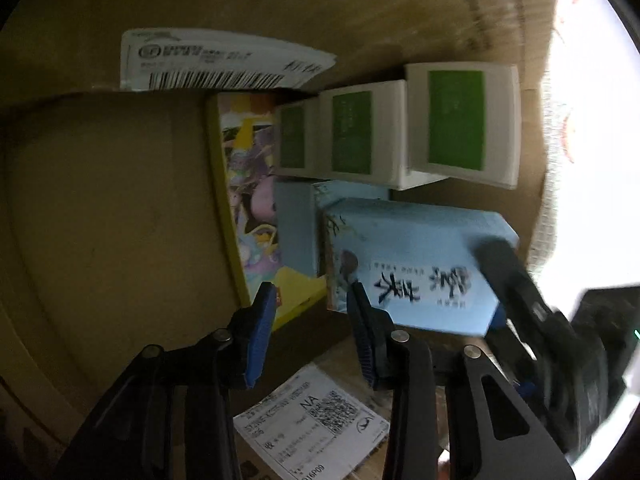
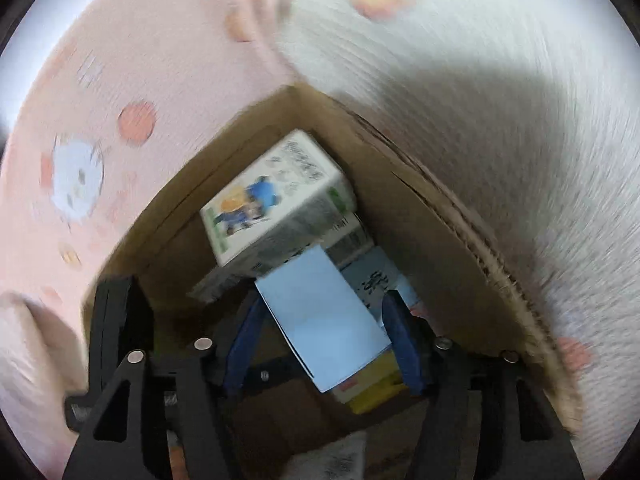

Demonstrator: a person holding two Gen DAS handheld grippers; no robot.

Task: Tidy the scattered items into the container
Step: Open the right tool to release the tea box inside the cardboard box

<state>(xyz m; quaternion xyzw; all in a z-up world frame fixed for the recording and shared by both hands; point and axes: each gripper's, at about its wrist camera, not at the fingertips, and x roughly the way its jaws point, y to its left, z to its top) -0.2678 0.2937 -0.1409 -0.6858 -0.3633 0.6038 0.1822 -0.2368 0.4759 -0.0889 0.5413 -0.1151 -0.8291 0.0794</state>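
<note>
Right gripper (image 2: 320,344) open around the blue box (image 2: 324,320) inside the cardboard box (image 2: 440,248), left gripper (image 1: 310,332) open and empty: lift straight out, no nudging.

matt cardboard, printed card
brown corrugated carton (image 1: 100,200); smooth card blue box (image 1: 416,256); paper label (image 1: 312,416); fuzzy blanket (image 2: 500,100).
</note>
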